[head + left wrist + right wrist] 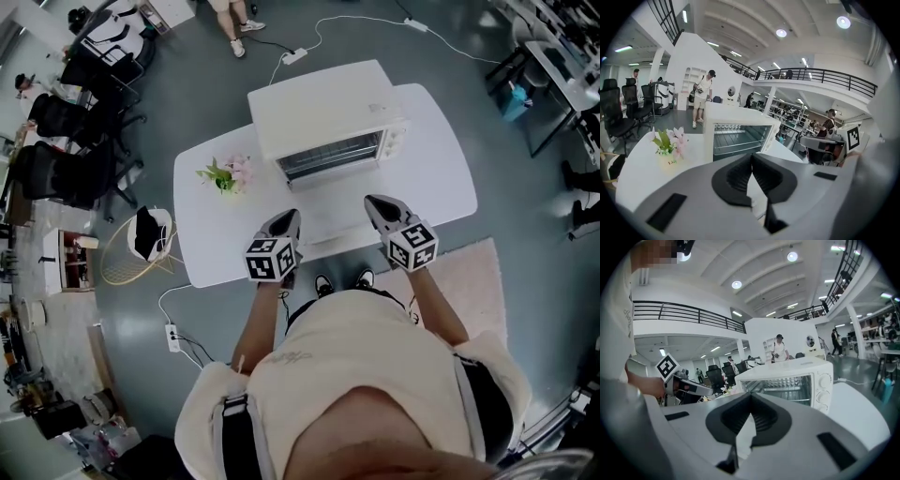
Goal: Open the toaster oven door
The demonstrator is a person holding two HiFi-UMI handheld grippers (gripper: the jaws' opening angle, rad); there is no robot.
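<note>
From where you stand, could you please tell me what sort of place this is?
Probably an open-plan office or lab hall: black office chairs, a railed mezzanine overhead, and a toaster oven staged on a white table.

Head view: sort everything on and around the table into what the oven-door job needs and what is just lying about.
Job in hand:
toaster oven
left gripper, shut and empty
right gripper, shut and empty

Just lying about:
flower pot on the table
wire basket on the floor
power strip
office chairs
</note>
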